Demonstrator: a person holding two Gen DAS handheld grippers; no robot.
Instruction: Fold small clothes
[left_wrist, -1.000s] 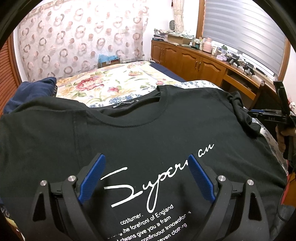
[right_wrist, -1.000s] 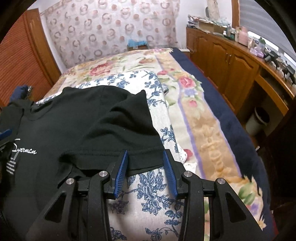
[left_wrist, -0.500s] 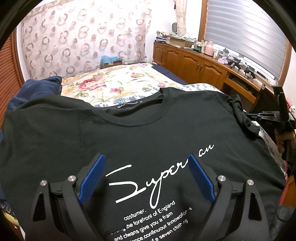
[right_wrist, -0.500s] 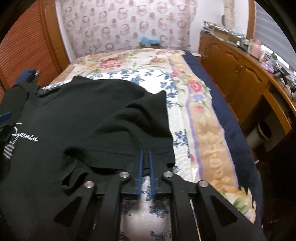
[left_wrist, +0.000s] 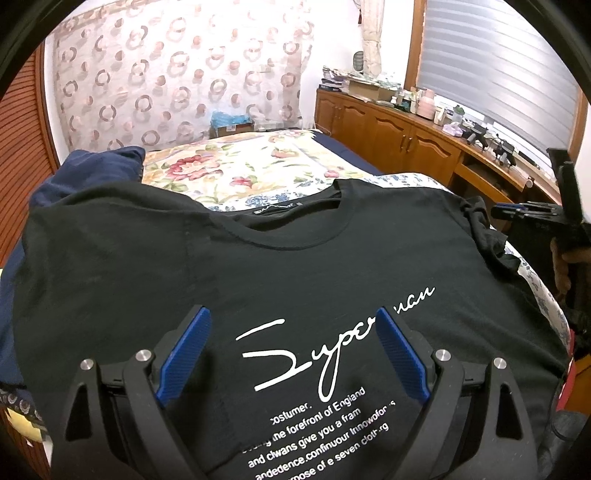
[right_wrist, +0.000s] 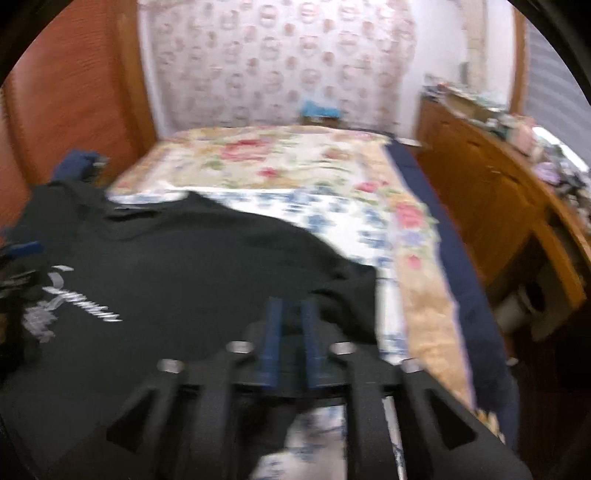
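A black T-shirt (left_wrist: 295, 258) with white script lies face up on the bed, collar toward the far end. My left gripper (left_wrist: 291, 312) hovers open over the chest print with nothing between its pads. In the blurred right wrist view, my right gripper (right_wrist: 291, 302) is at the shirt's right sleeve (right_wrist: 343, 295). Its jaws are opening, a narrow gap shows between the pads, and black sleeve cloth sits in that gap. The left wrist view shows the right gripper (left_wrist: 511, 212) beside the crumpled sleeve (left_wrist: 484, 236).
The bed has a floral cover (left_wrist: 240, 173) and a blue-flowered sheet (right_wrist: 332, 210). A dark blue garment (left_wrist: 92, 170) lies at the shirt's left. Wooden cabinets (left_wrist: 406, 136) with clutter run along the right wall, and a bin (right_wrist: 528, 302) stands on the floor there.
The right gripper closed on the sleeve hem, lifted it inward over the shirt, and its pads have now parted a little. The left gripper stayed open over the print.
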